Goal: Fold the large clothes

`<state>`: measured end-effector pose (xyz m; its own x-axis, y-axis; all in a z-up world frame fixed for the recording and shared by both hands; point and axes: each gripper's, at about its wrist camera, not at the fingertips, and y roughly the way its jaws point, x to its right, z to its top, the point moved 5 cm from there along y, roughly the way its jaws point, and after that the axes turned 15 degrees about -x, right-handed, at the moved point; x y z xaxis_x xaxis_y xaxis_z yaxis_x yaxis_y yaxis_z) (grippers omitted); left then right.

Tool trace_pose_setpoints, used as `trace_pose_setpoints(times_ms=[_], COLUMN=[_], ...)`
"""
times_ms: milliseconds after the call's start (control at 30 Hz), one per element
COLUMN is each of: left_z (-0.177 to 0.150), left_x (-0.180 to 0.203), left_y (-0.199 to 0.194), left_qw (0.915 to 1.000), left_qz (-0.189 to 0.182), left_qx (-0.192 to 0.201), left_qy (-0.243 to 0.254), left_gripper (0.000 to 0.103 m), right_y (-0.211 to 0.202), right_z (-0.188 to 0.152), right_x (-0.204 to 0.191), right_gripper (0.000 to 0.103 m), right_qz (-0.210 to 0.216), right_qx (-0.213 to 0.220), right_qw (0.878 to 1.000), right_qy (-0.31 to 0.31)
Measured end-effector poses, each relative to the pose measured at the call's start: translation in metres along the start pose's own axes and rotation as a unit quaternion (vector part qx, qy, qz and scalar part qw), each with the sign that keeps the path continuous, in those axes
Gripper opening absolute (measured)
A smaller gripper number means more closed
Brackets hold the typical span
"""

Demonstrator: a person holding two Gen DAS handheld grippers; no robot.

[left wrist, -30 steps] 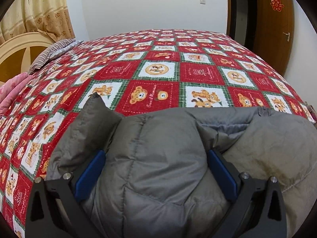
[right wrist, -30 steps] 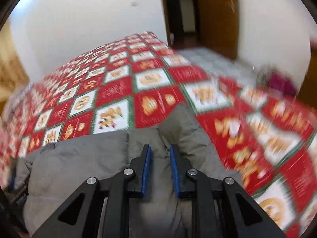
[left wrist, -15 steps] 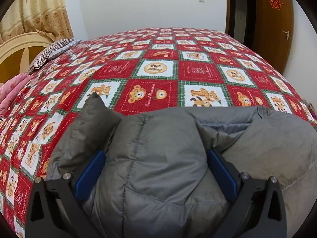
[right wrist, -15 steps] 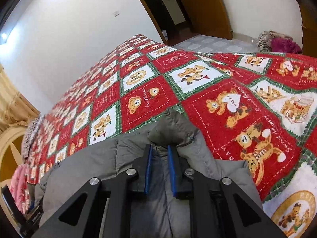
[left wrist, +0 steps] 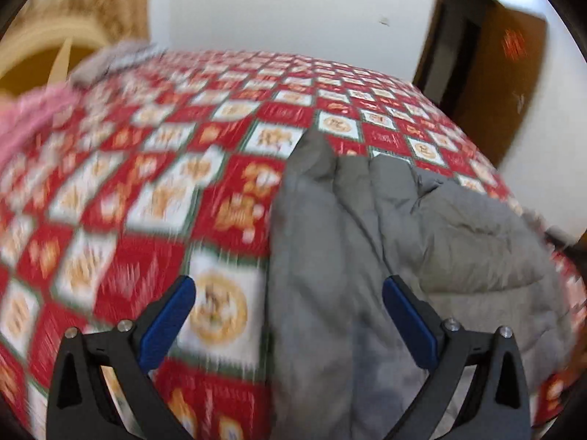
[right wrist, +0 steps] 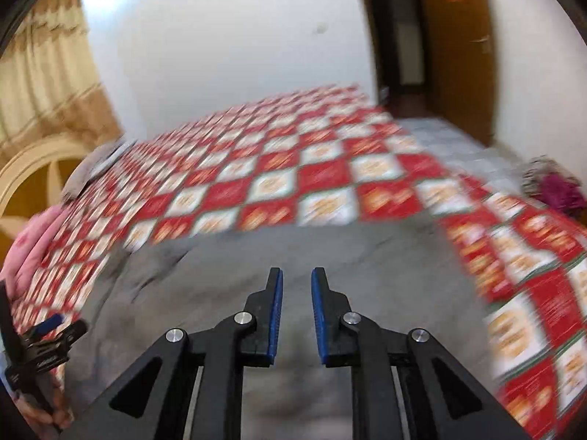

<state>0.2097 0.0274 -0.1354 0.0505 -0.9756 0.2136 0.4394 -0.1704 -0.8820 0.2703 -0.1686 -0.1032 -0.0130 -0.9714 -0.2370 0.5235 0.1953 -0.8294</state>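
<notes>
Left gripper up close, fingers spread wide and gripping nothing: one blue pad hangs over the bedspread, the other over the grey jacket. The jacket's left edge runs right up between those fingers, so the gripper straddles the line where padded fabric meets the red and white checks. Further out, the jacket narrows to a rumpled corner pointing up the bed, the bulk of it spreading off to the right.

Over to the right gripper: fingers close together with a slim gap showing between the blue pads, nothing pinched in there. It hangs above the jacket, which fills the near ground beneath it and stretches left and right; heavy blur here, so whether the tips brush the fabric is hard to call. At the far left edge, the left gripper shows at the jacket's side.

Beyond the jacket, bare bedspread runs on to the white wall, with a pink cloth by the headboard and a brown door at right.
</notes>
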Motion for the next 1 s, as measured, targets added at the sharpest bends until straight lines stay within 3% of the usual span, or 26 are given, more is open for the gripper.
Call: trace_pose_setpoints(times_ms=[100,233,400,567,667,733,833,900,1000], left_z=[-0.010,-0.015,-0.012,-0.009,-0.010,-0.014,-0.016,-0.013,-0.010], left_x=[-0.008,-0.002,0.027,0.039,0.041,0.049,0.048,0.045,0.040], left_y=[0.009,0.042,0.052,0.059,0.057,0.054,0.052,0.054,0.056], left_qw=[0.9967,0.9866,0.9949,0.9956,0.9944,0.9910,0.9916,0.9894,0.9860], left_qz=[-0.066,-0.133,-0.094,-0.089,-0.102,-0.131,-0.128,-0.141,-0.159], left_qx=[-0.005,-0.054,-0.031,-0.021,-0.016,-0.018,-0.013,-0.014,-0.014], left_qy=[-0.047,-0.076,-0.020,-0.021,-0.023,-0.014,-0.011,-0.030,-0.048], left_gripper=[0.103,0.103,0.103,0.103,0.103,0.103,0.101,0.091,0.084], right_y=[0.035,0.073,0.086,0.091,0.093,0.094,0.094,0.094,0.093], right_z=[-0.012,-0.023,-0.032,-0.031,-0.031,-0.031,-0.032,-0.033,-0.034], right_x=[-0.029,-0.038,-0.035,-0.037,-0.040,-0.042,-0.040,-0.040,-0.041], right_gripper=[0.015,0.015,0.015,0.015,0.015,0.015,0.015,0.015,0.015], right_qz=[0.003,-0.025,-0.049,-0.068,-0.089,-0.098,-0.095,-0.094,-0.092], right_qx=[-0.021,-0.036,-0.036,-0.032,-0.033,-0.033,-0.031,-0.031,-0.029], right_qw=[1.000,0.999,0.997,0.996,0.994,0.993,0.993,0.993,0.993], right_qy=[-0.016,-0.032,-0.038,-0.049,-0.058,-0.063,-0.063,-0.062,-0.061])
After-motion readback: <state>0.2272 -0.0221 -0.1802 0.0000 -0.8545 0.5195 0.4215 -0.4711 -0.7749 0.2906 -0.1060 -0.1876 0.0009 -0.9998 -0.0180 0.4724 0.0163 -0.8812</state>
